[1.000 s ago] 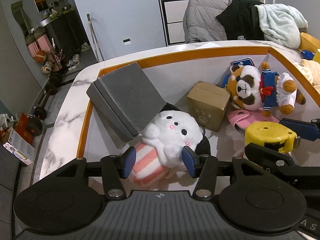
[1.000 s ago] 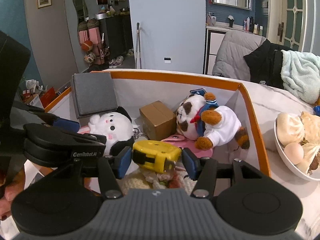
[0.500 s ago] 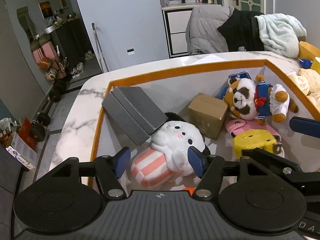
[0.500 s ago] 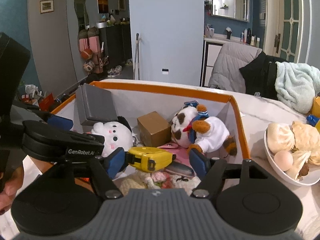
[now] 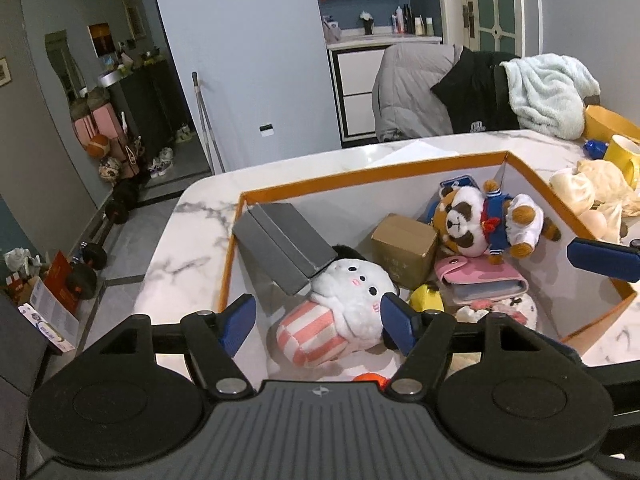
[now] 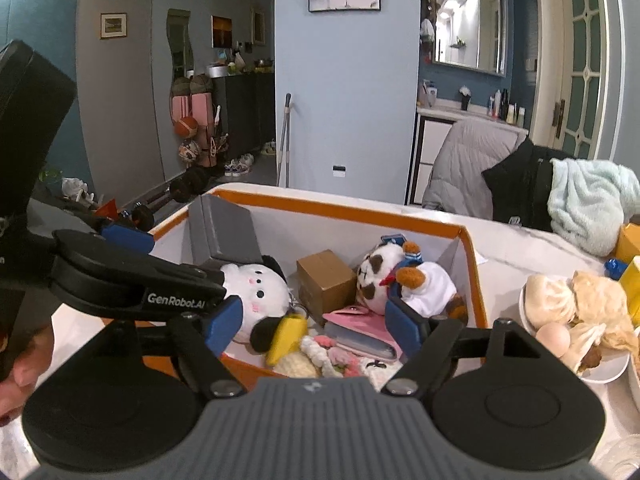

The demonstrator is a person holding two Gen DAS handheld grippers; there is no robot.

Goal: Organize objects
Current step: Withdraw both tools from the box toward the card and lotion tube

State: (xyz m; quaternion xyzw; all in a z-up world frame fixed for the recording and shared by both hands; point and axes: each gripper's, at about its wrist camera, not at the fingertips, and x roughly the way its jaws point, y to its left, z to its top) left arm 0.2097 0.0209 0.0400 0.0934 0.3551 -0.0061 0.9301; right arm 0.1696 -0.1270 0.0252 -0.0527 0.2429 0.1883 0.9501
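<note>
**A:** Here we see both tools above the orange-rimmed box [image 5: 400, 166]. Why do they hold nothing?

**B:** We read this as a release. The left gripper [image 5: 316, 322] has just been opening its jaws; the white plush [image 5: 352, 300] shows between its blue pads, yet neither pad presses on it. It lies in the box, against the tilted grey case [image 5: 288, 248].

**A:** And the right gripper [image 6: 314, 326]?

**B:** Its jaws have likewise just been opening, wide and empty. The yellow tape measure [image 6: 286, 338] rests below them on the box floor, beside the pink wallet [image 6: 360, 330], touched by neither pad.

**A:** Why there?

**B:** We judge the box to be the collecting place: the cardboard carton [image 6: 326, 280] and panda plush [image 6: 400, 280] already sit inside, while the bowl of buns [image 6: 576, 320] stands apart on the marble table [image 5: 192, 232].
</note>
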